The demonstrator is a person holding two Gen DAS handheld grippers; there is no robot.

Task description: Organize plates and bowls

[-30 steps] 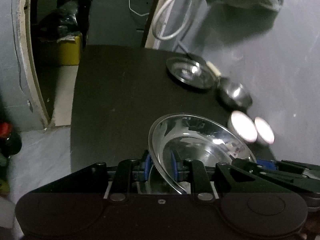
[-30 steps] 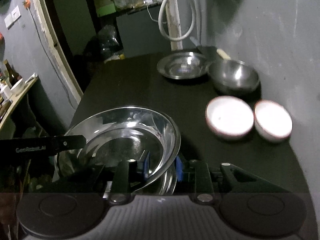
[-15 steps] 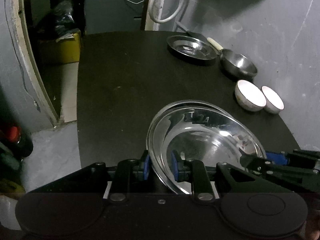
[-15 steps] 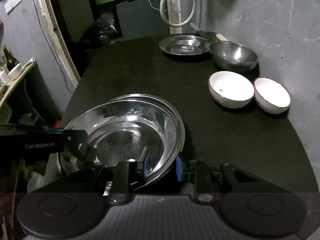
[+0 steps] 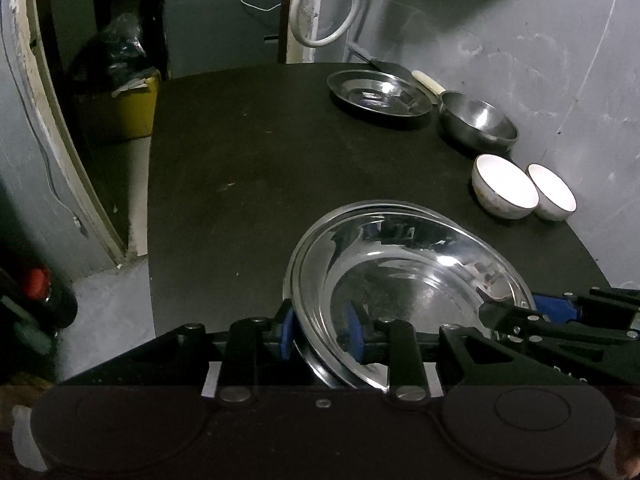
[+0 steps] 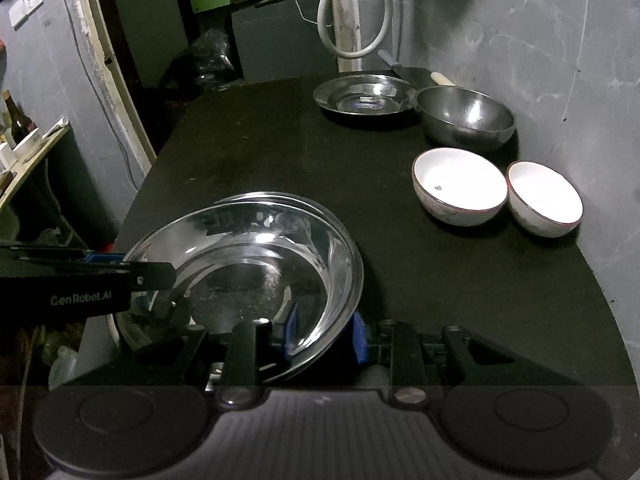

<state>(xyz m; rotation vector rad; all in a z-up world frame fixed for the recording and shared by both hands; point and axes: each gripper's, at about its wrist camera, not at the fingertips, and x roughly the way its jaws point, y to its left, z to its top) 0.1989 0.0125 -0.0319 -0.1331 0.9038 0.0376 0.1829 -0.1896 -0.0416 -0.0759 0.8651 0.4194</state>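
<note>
A shiny steel plate [image 5: 404,280] [image 6: 248,264] lies nested in a second steel plate, whose rim [image 5: 360,205] [image 6: 280,196] peeks out behind it, on the near part of the black table [image 5: 240,180]. My left gripper [image 5: 320,334] straddles the top plate's near left rim. Its jaws are opening, and the blue pads stand a little off the rim. My right gripper [image 6: 325,334] is shut on the near right rim. Each gripper reaches into the other's view, the right one [image 5: 520,312] and the left one [image 6: 152,276].
Along the grey wall on the right stand another steel plate [image 5: 378,94], a steel bowl [image 5: 478,124] and two white bowls [image 5: 504,186] [image 5: 552,192]. A cream-handled utensil [image 5: 428,80] lies behind them. The table's left edge drops to the floor.
The top plate has come down from a steep tilt to lie in the lower plate. The left gripper's pads have spread apart. The right grip looks the same.
</note>
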